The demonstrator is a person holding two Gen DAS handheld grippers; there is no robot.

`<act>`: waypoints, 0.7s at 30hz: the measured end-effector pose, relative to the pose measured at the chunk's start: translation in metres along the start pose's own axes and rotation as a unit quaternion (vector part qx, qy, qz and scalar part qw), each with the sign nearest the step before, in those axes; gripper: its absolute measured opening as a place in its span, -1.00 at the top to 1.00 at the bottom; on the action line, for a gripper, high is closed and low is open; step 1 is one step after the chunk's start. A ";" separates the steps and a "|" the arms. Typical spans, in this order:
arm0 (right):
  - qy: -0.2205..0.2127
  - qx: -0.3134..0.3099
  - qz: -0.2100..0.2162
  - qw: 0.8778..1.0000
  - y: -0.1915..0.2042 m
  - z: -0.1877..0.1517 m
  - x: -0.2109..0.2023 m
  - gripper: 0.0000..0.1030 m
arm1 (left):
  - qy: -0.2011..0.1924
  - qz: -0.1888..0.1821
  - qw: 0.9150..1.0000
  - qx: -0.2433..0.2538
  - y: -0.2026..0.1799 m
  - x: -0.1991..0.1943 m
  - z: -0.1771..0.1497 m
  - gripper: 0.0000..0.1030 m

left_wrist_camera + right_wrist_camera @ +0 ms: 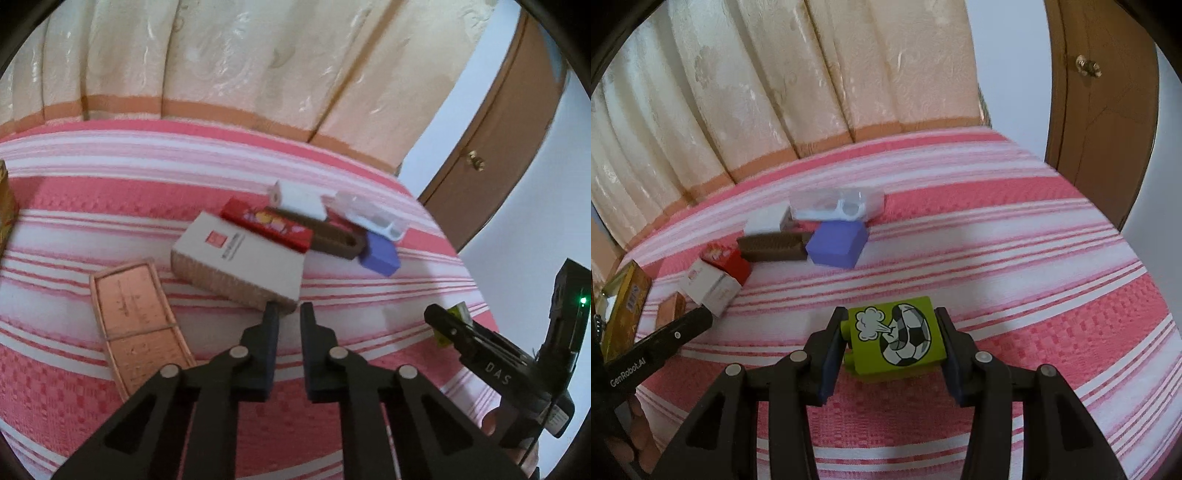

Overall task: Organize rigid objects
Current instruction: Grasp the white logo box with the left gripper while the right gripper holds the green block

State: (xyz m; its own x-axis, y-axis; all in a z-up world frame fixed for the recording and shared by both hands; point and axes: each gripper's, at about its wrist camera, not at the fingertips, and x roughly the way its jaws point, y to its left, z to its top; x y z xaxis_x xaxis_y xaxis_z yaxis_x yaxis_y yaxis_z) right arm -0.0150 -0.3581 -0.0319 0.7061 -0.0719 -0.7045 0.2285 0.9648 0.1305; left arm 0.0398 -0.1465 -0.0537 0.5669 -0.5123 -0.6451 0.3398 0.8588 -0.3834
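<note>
My right gripper (pixel 891 317) is shut on a lime-green block with a football picture (pixel 896 339), held just above the striped bedspread. It also shows in the left wrist view (pixel 448 325), at the right, with the green block (pixel 457 311) between its fingers. My left gripper (pixel 289 312) has its jaws a narrow gap apart and holds nothing; its tips are right at the near corner of a white box (pixel 240 254). Behind that box lie a red box (pixel 267 223), a brown tray (pixel 332 234), a purple block (pixel 380 254), a small white box (pixel 295 197) and a clear case (pixel 373 216).
A copper-coloured flat box (pixel 136 317) lies left of the white box. A gold box (pixel 626 306) stands at the far left. A cream curtain (pixel 221 55) hangs behind the bed, and a brown door (pixel 1108 110) stands at the right. The pink striped bedspread (pixel 1015 240) covers everything.
</note>
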 end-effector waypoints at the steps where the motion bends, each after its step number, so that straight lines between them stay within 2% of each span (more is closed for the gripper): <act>1: -0.009 -0.003 -0.002 1.000 0.001 0.000 -0.003 0.05 | -0.003 -0.003 1.000 0.002 -0.001 -0.001 0.000 0.82; 6: -0.024 -0.027 -0.013 0.999 0.011 0.000 -0.009 0.05 | 0.020 0.006 1.000 -0.008 0.003 0.009 0.003 0.81; 10: -0.020 -0.020 -0.007 1.000 0.006 0.001 -0.007 0.05 | 0.028 0.008 0.999 -0.016 0.005 0.013 0.004 0.70; 12: -0.016 -0.014 -0.004 1.000 0.005 0.001 -0.007 0.05 | 0.028 0.003 1.000 -0.011 0.002 0.013 0.003 0.57; 13: -0.014 -0.011 -0.002 1.000 0.004 0.001 -0.006 0.05 | 0.028 -0.003 1.000 -0.010 0.003 0.012 0.002 0.45; 17: -0.012 -0.001 0.003 1.000 0.002 0.000 -0.005 0.05 | 0.028 -0.027 0.999 0.007 0.002 0.006 -0.001 -0.19; 19: -0.010 0.000 0.006 1.000 0.002 0.000 -0.004 0.05 | 0.030 -0.030 0.999 0.019 0.001 0.002 -0.004 -0.36; 21: -0.007 0.001 0.008 1.000 0.002 0.000 -0.003 0.05 | 0.028 -0.030 0.999 0.014 0.003 0.001 -0.004 -0.40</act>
State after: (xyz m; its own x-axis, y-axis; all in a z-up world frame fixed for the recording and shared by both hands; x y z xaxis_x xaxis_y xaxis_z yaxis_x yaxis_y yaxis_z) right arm -0.0168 -0.3557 -0.0292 0.7188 -0.0596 -0.6927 0.2177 0.9655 0.1429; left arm 0.0387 -0.1442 -0.0579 0.5032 -0.5608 -0.6575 0.3931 0.8261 -0.4038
